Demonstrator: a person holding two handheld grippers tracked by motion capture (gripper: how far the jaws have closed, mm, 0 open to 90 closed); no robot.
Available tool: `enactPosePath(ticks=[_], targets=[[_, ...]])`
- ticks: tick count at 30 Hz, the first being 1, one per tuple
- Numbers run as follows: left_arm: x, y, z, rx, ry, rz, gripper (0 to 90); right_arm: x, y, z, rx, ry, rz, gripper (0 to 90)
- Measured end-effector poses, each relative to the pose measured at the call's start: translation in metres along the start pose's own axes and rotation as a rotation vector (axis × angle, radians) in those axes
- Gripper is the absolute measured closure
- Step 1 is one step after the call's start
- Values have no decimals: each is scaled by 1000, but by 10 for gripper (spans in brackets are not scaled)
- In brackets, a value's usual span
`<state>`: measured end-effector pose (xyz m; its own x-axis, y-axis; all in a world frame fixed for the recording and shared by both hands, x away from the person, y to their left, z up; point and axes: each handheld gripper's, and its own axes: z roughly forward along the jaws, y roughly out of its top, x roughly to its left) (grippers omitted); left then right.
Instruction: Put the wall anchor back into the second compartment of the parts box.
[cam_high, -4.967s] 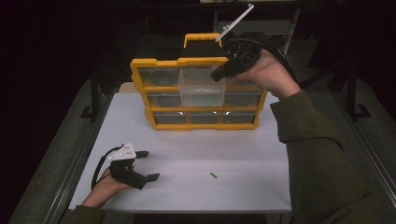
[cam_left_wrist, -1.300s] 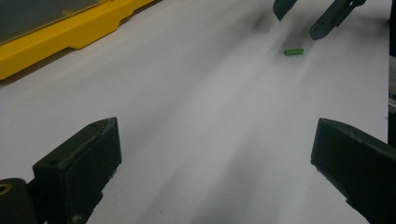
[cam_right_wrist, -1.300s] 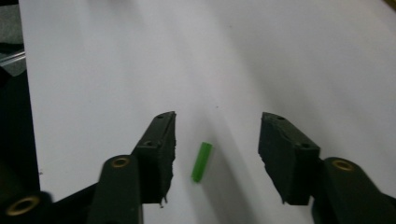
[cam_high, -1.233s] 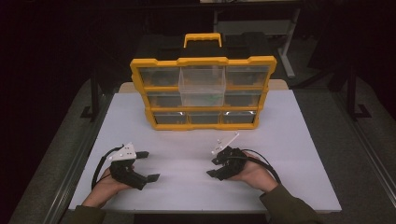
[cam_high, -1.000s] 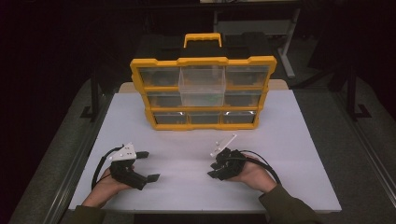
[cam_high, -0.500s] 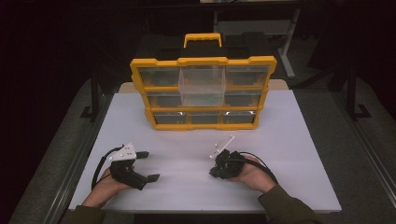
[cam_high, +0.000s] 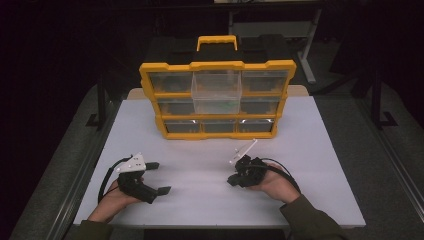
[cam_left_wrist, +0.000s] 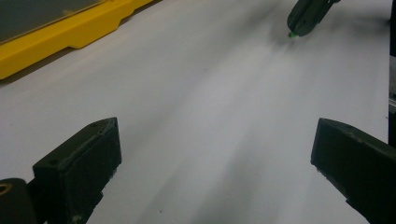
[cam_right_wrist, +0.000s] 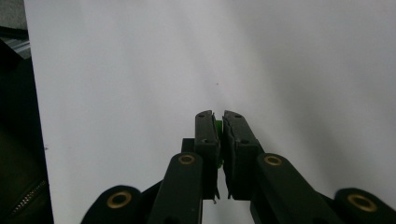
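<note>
My right hand-held gripper (cam_high: 234, 178) rests low on the white tabletop (cam_high: 200, 165), its jaws pinched nearly together on a small green piece (cam_right_wrist: 218, 125) that peeks out between the tips in the right gripper view. From my left gripper view the same green piece (cam_left_wrist: 292, 34) shows at the tip of that far gripper, just above the tabletop. My left hand-held gripper (cam_high: 157, 177) lies near the tabletop's front left, jaws spread wide with nothing between them. The yellow drawer organizer (cam_high: 217, 99) stands at the back of the tabletop, well apart from both grippers, with its clear middle drawer (cam_high: 217, 90) pulled forward.
</note>
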<state>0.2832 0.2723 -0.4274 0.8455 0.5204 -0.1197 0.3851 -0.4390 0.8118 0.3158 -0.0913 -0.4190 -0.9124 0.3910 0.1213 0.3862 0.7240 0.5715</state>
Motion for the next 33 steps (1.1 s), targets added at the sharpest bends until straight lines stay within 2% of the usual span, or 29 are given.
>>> enactPosePath(ticks=[1, 2, 3, 5, 8, 14, 15, 17, 18, 19, 26, 33], targets=[[0, 0, 0, -2, 0, -1, 15, 1, 1, -3, 11, 1, 24, 847], [0, 0, 0, -4, 0, -3, 15, -1, 2, -6, 1, -1, 10, 847], [0, 0, 0, -4, -1, -3, 15, -1, 3, -10, 3, 0, 31, 847], [0, 0, 0, -2, -1, -2, 15, -5, 4, -16, -12, -11, 18, 847], [1, 0, 0, -8, -1, -8, 15, -9, 6, -27, -17, -11, 42, 847], [1, 1, 1, -1, 1, 9, 15, -16, 10, -48, -25, -17, 86, 846], [1, 1, 1, -1, 2, 9, 15, -19, 10, -51, -24, -33, 77, 847], [1, 1, 0, -4, 1, 4, 15, -21, 12, -58, -32, -41, 89, 846], [1, 1, 0, -5, 2, 3, 15, -21, 14, -62, -37, -33, 107, 847], [1, 1, 0, -5, 2, 4, 15, -23, 14, -65, -38, -45, 97, 846], [1, 1, 1, -7, 0, 2, 15, -31, 24, -89, -50, -60, 112, 846], [0, 1, 2, -14, 0, -5, 15, -38, 36, -114, -59, -62, 124, 846]])
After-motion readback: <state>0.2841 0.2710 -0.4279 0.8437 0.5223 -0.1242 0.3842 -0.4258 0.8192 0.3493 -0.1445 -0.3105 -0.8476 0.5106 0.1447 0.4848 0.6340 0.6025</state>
